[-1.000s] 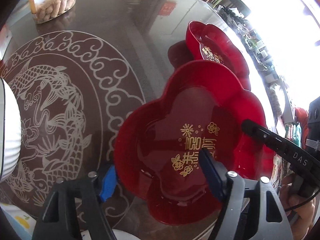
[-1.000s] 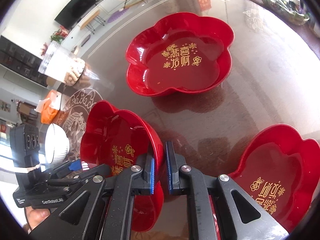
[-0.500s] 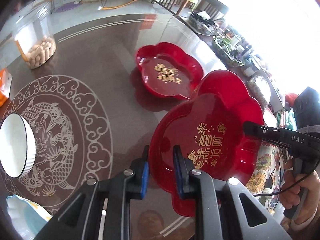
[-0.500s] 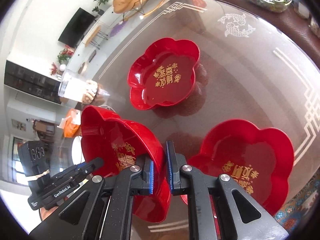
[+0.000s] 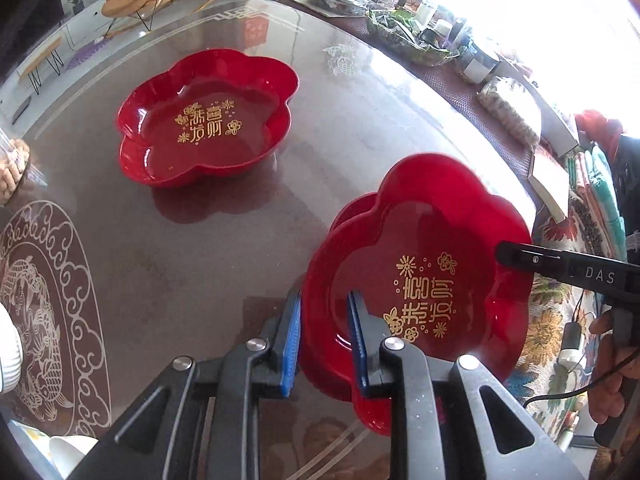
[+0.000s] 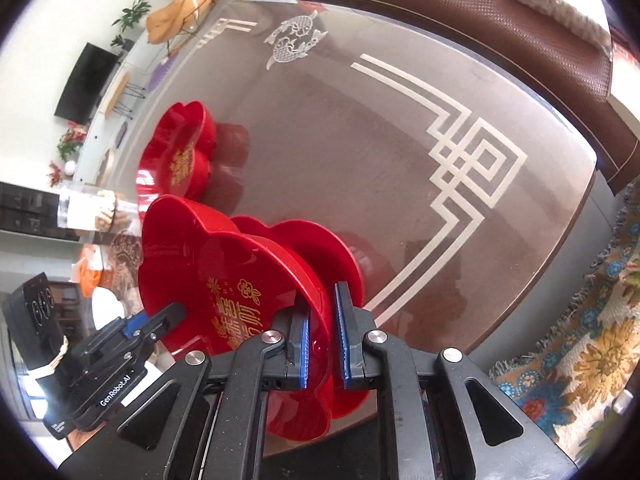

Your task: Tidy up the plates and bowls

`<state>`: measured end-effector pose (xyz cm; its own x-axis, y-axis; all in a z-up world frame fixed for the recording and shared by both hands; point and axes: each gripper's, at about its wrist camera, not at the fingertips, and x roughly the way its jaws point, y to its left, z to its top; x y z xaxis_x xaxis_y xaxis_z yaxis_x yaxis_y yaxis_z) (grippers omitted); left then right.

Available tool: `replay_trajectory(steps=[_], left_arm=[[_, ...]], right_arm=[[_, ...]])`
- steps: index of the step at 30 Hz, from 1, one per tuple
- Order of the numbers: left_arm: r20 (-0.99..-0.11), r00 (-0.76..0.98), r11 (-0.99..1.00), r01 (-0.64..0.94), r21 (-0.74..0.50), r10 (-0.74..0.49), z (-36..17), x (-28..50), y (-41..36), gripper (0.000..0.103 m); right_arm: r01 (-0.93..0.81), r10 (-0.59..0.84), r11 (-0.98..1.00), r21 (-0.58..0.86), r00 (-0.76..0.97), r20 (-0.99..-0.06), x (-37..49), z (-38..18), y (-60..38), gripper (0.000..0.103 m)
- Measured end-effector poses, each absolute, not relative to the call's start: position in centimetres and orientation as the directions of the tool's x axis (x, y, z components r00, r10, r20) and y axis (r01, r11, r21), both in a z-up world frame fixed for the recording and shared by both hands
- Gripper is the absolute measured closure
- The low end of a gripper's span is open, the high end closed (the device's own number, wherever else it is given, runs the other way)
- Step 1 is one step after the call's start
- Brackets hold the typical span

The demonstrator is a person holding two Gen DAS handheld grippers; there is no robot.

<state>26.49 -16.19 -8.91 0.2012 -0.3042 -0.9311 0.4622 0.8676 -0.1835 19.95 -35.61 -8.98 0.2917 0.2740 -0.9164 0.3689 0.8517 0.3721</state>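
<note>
A red flower-shaped plate [image 5: 420,280] with gold characters is held over a second red plate [image 5: 352,210], whose rim shows beneath it. My left gripper [image 5: 324,344] is shut on the held plate's near rim. My right gripper [image 6: 323,344] is shut on the opposite rim of the same plate [image 6: 224,280], with the lower plate [image 6: 320,248] just behind. A third red plate [image 5: 208,120] sits alone on the table farther back and shows in the right wrist view [image 6: 180,152].
The glass tabletop [image 5: 160,240] carries etched patterns. A white bowl [image 5: 8,352] and another dish [image 5: 68,452] lie at the left edge. A jar of nuts [image 5: 12,160] stands at the far left. Cluttered trays [image 5: 400,28] line the back. The table corner [image 6: 580,152] lies right.
Both grippers have carried the held plate to the right, over the second red plate near the table corner. The left gripper went from open around the rim to shut on it.
</note>
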Motion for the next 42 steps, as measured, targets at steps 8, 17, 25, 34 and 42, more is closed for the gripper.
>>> replay_trajectory(steps=[8,17,25,34,42], left_arm=[[-0.845,0.415,0.886,0.444,-0.136,-0.338,-4.7,24.9,-13.6,0.012],[-0.425,0.850,0.931,0.362,0.039,-0.313,6.1,15.3,-7.2,0.000],[-0.361,0.930,0.972,0.143,0.185,-0.068,6.0,10.0,-6.1,0.000],[-0.426,0.905,0.986,0.056,0.159,0.017,5.7,7.9,-3.1,0.000],[-0.531,0.830,0.982,0.187,-0.017,-0.167,5.7,8.2,-2.0,0.000]], right_arm=[[0.220,0.097,0.955,0.198,0.401,-0.911,18.7,-7.4,-33.6,0.035],[0.218,-0.164,0.976,0.012,0.770,-0.616,10.9,-0.4,-30.7,0.034],[0.258,-0.256,0.966,-0.011,0.950,-0.179,1.6,6.6,-25.6,0.015],[0.249,-0.269,0.963,-0.103,0.918,-0.290,0.1,7.4,-22.2,0.015],[0.213,-0.245,0.969,-0.128,0.905,-0.349,-0.8,9.2,-19.9,0.015]])
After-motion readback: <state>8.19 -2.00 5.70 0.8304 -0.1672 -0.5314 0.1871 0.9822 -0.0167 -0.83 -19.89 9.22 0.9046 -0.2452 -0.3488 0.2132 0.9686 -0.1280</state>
